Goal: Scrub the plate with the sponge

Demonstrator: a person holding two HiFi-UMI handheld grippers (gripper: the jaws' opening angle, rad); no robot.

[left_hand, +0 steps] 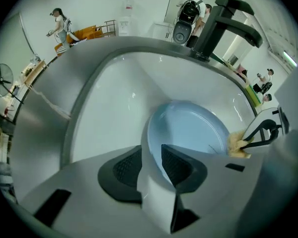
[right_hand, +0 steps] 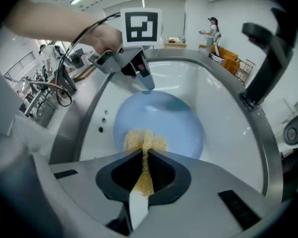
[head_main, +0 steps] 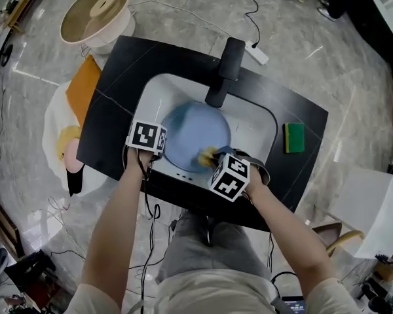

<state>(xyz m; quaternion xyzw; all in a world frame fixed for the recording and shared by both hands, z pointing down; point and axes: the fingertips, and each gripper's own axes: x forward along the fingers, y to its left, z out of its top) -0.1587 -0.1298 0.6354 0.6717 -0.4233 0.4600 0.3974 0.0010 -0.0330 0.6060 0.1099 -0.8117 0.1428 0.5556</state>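
With the plate (head_main: 183,133) lying in the sink (head_main: 259,126) and the left gripper's (left_hand: 151,150) jaws spread loose at its rim, it seems best to pinch that rim first, then let the right gripper's (right_hand: 146,155) jaws, clamped on the sponge (right_hand: 145,139), scrub in overlapping circles.

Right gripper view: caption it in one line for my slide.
Right gripper, jaws shut on the yellow sponge, holds it on the blue plate in the white sink.

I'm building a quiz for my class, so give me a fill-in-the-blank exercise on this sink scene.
The gripper that pinches the yellow sponge is the person's ____ one.
The plate in the sink is coloured ____.
The spare sponge on the counter is coloured ____.
Missing words: right, blue, green.
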